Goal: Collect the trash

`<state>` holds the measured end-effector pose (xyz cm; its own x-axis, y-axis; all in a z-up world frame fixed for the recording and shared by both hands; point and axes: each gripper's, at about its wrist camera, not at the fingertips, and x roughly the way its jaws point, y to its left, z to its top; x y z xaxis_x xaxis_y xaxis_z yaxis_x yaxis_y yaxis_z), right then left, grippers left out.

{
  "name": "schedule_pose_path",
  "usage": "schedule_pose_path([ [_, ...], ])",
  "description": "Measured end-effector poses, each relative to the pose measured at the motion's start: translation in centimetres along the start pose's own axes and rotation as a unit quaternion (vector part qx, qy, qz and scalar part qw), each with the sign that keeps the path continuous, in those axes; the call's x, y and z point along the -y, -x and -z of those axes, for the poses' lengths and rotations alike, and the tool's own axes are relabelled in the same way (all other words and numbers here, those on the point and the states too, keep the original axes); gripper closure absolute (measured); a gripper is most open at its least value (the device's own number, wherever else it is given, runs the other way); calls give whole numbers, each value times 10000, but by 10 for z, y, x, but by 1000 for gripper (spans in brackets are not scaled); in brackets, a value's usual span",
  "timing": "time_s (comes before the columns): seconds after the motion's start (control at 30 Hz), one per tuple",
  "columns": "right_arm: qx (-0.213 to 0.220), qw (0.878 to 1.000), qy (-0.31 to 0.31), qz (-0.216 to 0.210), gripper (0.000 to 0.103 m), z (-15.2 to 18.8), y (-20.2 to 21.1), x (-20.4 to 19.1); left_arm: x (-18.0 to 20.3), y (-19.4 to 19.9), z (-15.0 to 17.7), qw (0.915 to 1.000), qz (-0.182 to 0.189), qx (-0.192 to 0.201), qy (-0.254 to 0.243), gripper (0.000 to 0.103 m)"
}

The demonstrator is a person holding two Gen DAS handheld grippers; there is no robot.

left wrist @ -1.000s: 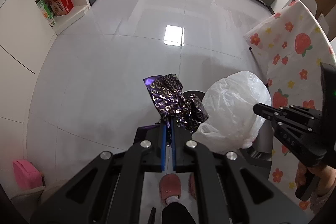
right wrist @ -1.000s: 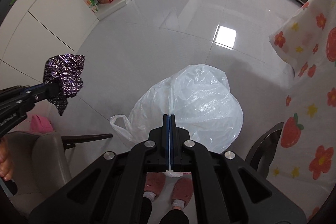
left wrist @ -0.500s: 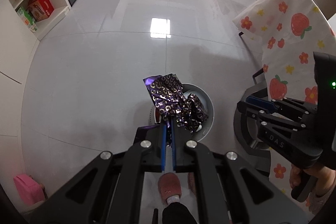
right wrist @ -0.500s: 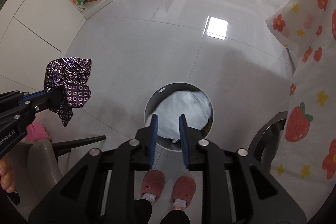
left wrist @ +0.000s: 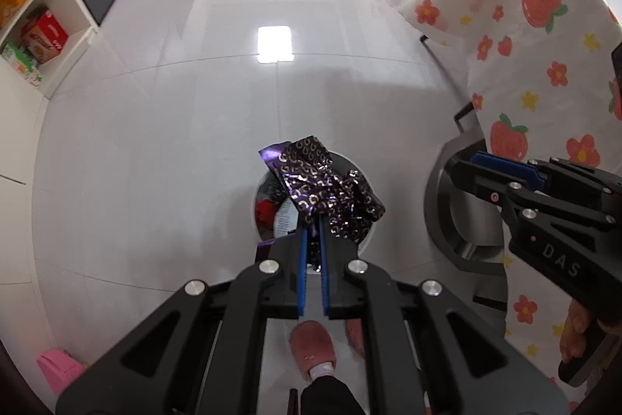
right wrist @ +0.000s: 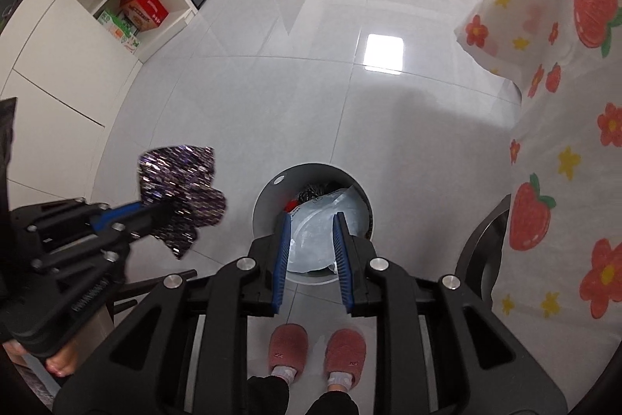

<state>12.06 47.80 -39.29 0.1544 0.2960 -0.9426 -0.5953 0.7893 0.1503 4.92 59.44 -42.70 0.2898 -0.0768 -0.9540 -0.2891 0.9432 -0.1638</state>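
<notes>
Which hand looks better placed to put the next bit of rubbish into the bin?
The left. Its gripper pinches the purple patterned wrapper right over the round bin, jaws just starting to open. The right gripper is open and empty; a white plastic bag already lies in the bin.

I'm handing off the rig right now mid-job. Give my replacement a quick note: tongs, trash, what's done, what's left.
Left tongs: gripping the purple foil wrapper, jaws just starting to open, above the round bin.
Right tongs: open, empty, over the bin.
Done: white plastic bag lies in the bin with other trash.
Left: drop the wrapper in; from the right wrist view it hangs left of the bin's mouth, so check alignment first.
</notes>
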Motion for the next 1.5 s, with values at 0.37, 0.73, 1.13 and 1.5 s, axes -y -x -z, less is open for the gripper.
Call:
schedule_pose_path([
  [0.37, 82, 9995, -281, 74, 69, 2, 9, 19, 9, 2, -2, 9999, 100, 55, -11, 29],
  [0.73, 305, 9987, -407, 94, 68, 8, 70, 13, 16, 57, 1, 9995, -240, 33, -181, 29],
  [1.13, 1031, 9893, -1013, 190, 55, 60, 246, 12, 80, 190, 6, 9956, -110, 422, -833, 29],
  [1.5, 1830, 9490, -2283, 1174, 35, 175, 409, 69, 225, 286, 33, 9639, 479, 913, -2456, 26],
])
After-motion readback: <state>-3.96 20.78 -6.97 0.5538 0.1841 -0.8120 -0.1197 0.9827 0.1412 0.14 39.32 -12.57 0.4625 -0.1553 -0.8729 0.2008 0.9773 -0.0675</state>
